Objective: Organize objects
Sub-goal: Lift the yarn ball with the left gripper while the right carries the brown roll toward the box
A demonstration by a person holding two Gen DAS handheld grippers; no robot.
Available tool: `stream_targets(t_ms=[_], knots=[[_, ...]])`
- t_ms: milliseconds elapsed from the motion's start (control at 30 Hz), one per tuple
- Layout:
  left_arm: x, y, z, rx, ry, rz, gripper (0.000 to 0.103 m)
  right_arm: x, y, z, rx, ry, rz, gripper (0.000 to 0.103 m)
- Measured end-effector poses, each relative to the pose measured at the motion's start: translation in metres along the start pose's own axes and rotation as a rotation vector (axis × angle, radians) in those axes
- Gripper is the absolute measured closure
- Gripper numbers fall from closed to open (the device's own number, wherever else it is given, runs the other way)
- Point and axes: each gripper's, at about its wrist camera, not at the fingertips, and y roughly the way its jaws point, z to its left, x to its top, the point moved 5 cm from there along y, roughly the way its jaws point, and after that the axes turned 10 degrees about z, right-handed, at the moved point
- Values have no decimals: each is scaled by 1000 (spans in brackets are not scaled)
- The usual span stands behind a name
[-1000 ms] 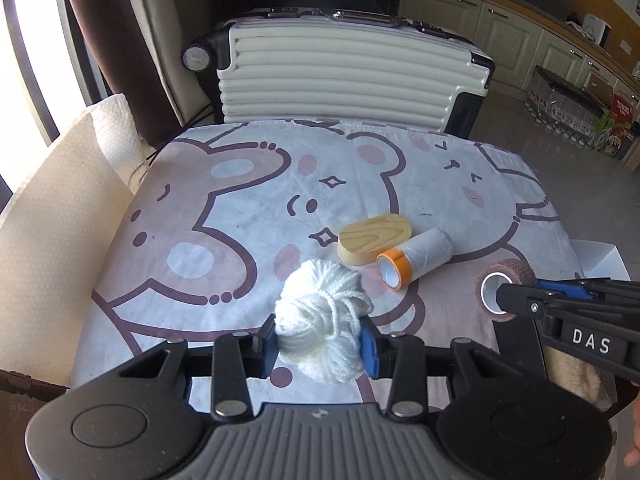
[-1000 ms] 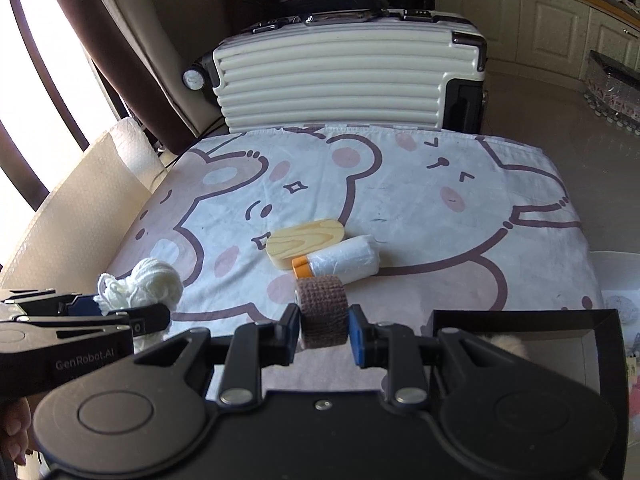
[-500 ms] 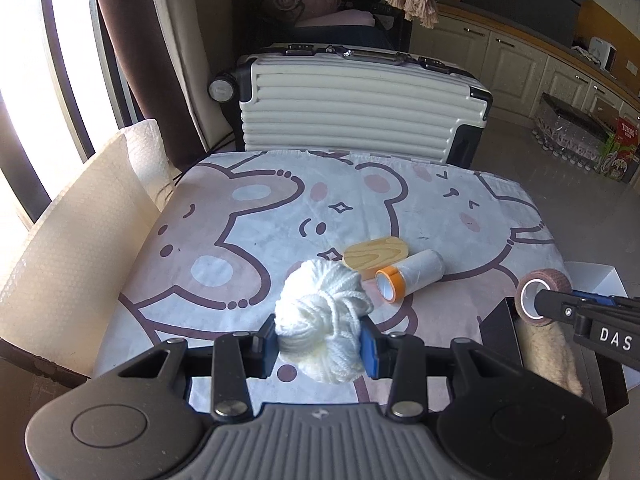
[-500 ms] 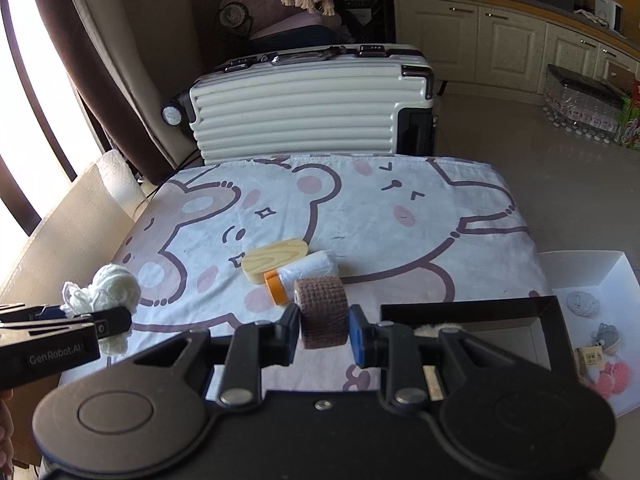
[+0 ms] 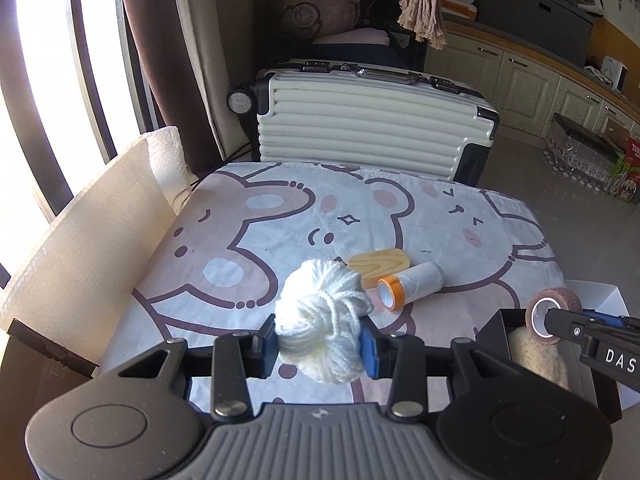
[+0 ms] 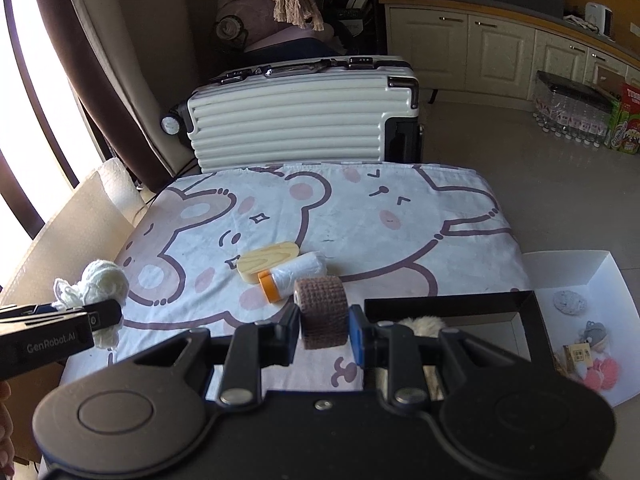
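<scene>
My left gripper (image 5: 320, 340) is shut on a white ball of yarn (image 5: 324, 320), held above the near edge of the bear-print table (image 5: 280, 220). My right gripper (image 6: 324, 326) is shut on a brown bandage roll (image 6: 322, 312), held over the near right edge beside a black box (image 6: 448, 308). In the left wrist view the bandage roll (image 5: 554, 314) hangs at the right, above the black box (image 5: 492, 328). The yarn (image 6: 102, 282) shows at the left of the right wrist view. An oval wooden block (image 5: 380, 266) and a white roll with an orange end (image 5: 410, 286) lie mid-table.
A cream ribbed suitcase (image 5: 368, 128) stands behind the table. A bubble-wrap roll (image 5: 80, 252) leans at the left. The black box holds something furry (image 6: 420, 324). A white tray (image 6: 580, 272) with small trinkets lies on the floor at the right. Kitchen cabinets line the back right.
Both grippers have pulled back and risen with their loads, so the table looks farther off. The black box and white tray have come into view. Both grips are unchanged.
</scene>
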Motion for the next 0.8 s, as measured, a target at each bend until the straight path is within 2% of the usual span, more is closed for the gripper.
stream_targets(t_ms=[400,800], knots=[[1,9,-4,18,-28,13,61,1,4,1,-10,-42,-7,76],[1,17,-37,-26,3,24,61,-2,-1,-35,-66,6,-11,76]])
